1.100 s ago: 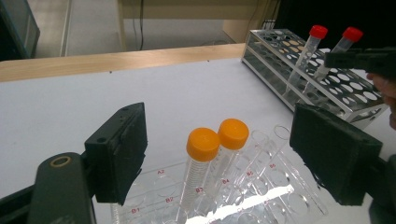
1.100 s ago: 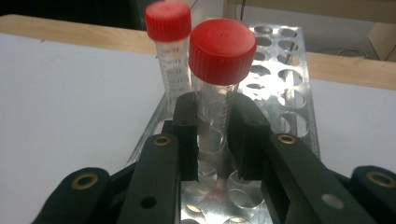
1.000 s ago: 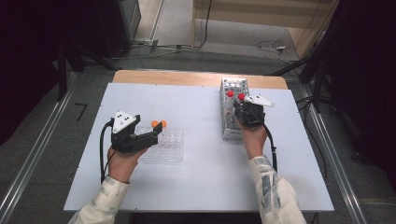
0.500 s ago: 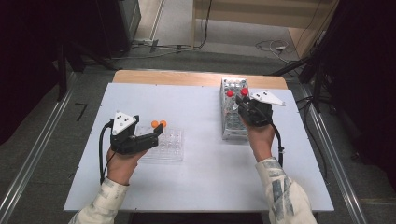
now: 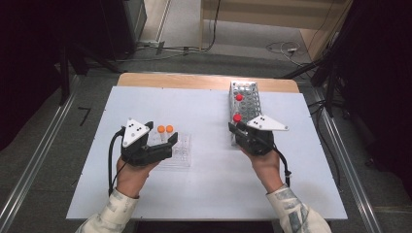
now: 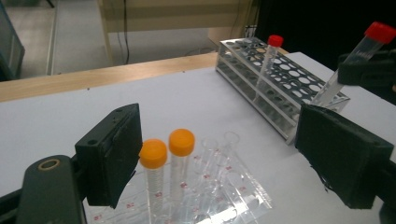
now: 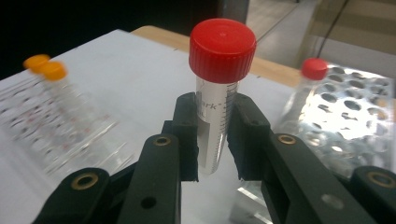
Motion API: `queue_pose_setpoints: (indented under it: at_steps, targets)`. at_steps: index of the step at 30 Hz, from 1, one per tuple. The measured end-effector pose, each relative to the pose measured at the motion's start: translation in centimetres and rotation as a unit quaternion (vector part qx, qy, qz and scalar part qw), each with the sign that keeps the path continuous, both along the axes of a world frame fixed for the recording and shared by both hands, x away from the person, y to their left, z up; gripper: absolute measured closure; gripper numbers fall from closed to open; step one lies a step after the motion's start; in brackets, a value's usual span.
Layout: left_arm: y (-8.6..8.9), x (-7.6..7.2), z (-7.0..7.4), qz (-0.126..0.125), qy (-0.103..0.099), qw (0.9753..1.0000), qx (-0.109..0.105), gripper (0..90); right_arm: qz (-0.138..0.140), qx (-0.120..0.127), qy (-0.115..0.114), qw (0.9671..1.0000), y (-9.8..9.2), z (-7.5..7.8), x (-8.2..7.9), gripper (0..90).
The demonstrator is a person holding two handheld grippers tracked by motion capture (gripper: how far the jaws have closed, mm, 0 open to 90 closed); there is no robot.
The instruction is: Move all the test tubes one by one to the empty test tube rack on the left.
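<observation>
Two jaws of the right gripper point(image 7: 212, 140) clamp a red-capped tube point(image 7: 217, 88) upright, its long axis vertical, just off the metal rack point(image 5: 245, 104), while the left gripper point(image 6: 219, 158) gapes around the orange-capped tubes point(image 6: 168, 161).

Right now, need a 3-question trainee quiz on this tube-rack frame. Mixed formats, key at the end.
1. True or false: the right gripper is shut on a red-capped tube.
2. How many orange-capped tubes stand in the clear rack?
A) one B) two C) four
3. Fill in: the second red-capped tube stands in the ___ rack.

Key
1. True: both pads press the tube below its cap.
2. B: two, side by side, between the open jaws of the left gripper.
3. Metal: the perforated one at the table's far right.
</observation>
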State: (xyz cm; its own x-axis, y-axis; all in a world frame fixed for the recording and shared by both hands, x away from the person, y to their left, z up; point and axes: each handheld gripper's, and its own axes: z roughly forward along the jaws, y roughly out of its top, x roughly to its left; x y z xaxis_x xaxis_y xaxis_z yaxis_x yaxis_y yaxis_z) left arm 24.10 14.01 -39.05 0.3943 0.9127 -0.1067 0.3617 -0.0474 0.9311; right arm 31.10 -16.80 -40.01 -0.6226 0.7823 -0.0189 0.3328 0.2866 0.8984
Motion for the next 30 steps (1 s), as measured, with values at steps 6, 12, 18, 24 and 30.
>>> queue_pose_setpoints:
  at_steps: [6, 12, 18, 24, 30]
  targets:
    - [-1.3, -0.5, 0.2, -0.02, -0.005, 0.9998, 0.003, 15.6, 0.034, -0.008, 0.014, 0.9993, 0.8, -1.0, -1.6, 71.3]
    - [-3.2, -1.0, 0.1, -0.048, -0.006, 0.9988, 0.011, 15.9, 0.062, -0.022, 0.021, 0.9976, 2.0, -1.9, -2.7, 71.4]
    - [-5.0, -1.3, -0.2, -0.077, -0.003, 0.9968, 0.022, 17.1, 0.091, -0.037, 0.026, 0.9948, 3.4, -2.4, -3.6, 71.3]
    - [-6.5, -1.3, -0.6, -0.106, -0.003, 0.9941, 0.023, 25.6, 0.112, -0.048, 0.031, 0.9921, 4.3, -2.8, -4.2, 71.4]
    - [-7.6, -1.0, -1.2, -0.136, 0.002, 0.9904, 0.024, 40.9, 0.123, -0.051, 0.034, 0.9905, 4.9, -3.0, -4.8, 71.3]
